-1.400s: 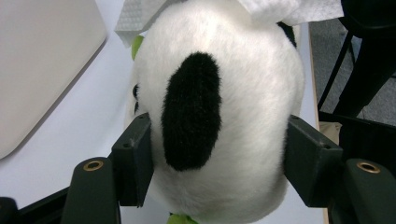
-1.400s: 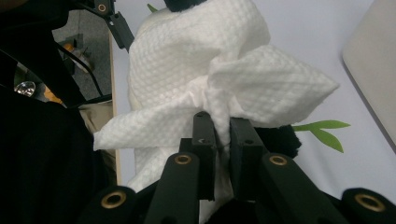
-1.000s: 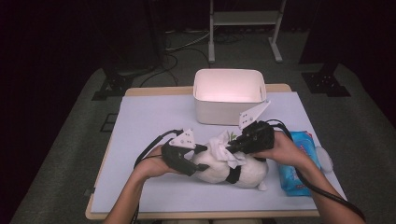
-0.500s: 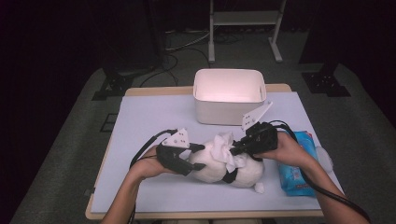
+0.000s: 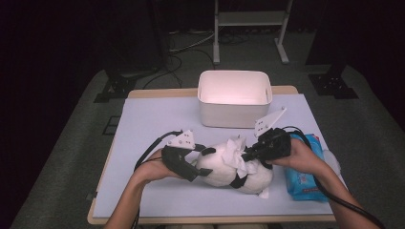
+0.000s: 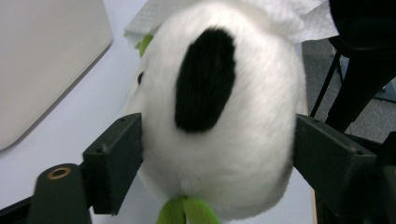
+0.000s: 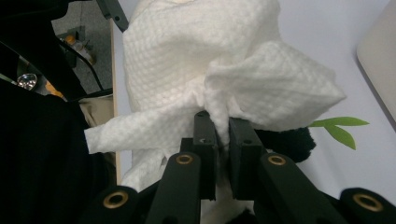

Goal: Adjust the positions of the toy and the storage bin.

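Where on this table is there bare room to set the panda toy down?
Free: the mat's left part, left of the white bin, and the front strip below the plush panda. Crowded: right side, by the blue wipes pack.

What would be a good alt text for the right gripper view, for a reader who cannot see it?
The right tool is shut on a bunched white wipe lying over a black-and-white plush panda on a pale table. A green cloth leaf sticks out at the right.
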